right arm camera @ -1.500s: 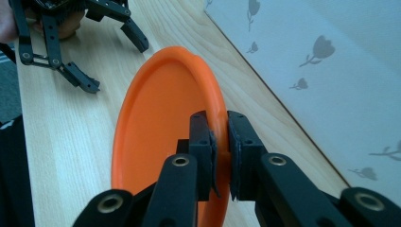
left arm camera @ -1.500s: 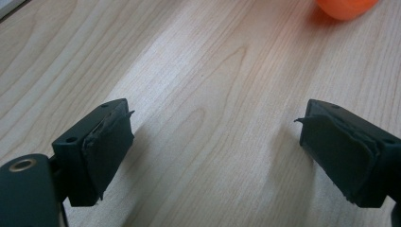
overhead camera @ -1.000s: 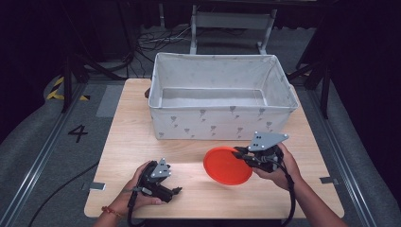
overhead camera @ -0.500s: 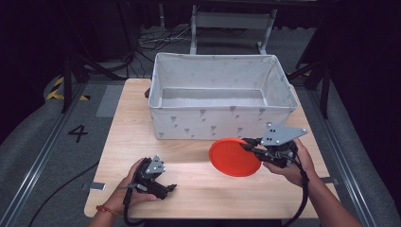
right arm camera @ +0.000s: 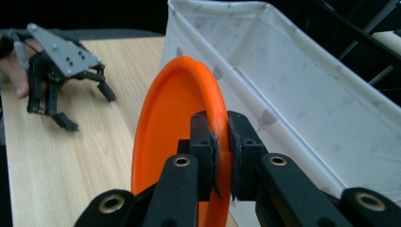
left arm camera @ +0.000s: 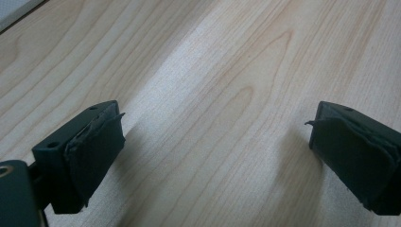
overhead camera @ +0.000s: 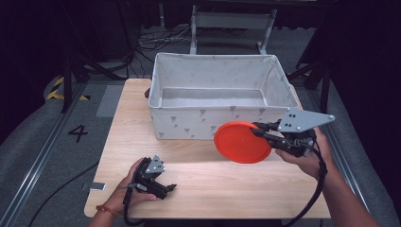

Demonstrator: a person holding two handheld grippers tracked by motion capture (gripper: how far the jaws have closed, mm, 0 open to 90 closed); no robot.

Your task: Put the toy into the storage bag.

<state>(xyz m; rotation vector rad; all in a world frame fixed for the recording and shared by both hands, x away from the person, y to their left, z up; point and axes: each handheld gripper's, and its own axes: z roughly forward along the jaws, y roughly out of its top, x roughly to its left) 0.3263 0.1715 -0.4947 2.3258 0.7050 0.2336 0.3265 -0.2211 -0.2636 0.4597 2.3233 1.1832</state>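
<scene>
Floor mark "4" [overhead camera: 78, 133]; right gripper [overhead camera: 259, 131] clamped on orange plate [overhead camera: 242, 142], left gripper [overhead camera: 166, 189] spread wide

The left gripper [overhead camera: 163, 186] rests low at the near left in the person's left hand [overhead camera: 130, 191], jaws spread wide. The right gripper [overhead camera: 257, 129], raised in the right hand [overhead camera: 307, 158], points left with jaws clamped together.

Spread hand-held gripper [left arm camera: 215, 156] over table [left arm camera: 227, 71]

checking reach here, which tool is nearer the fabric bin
Right. The right tool, clamped on the orange plate, is raised just in front of the fabric bin; the left tool sits open near the table's front edge.
</scene>
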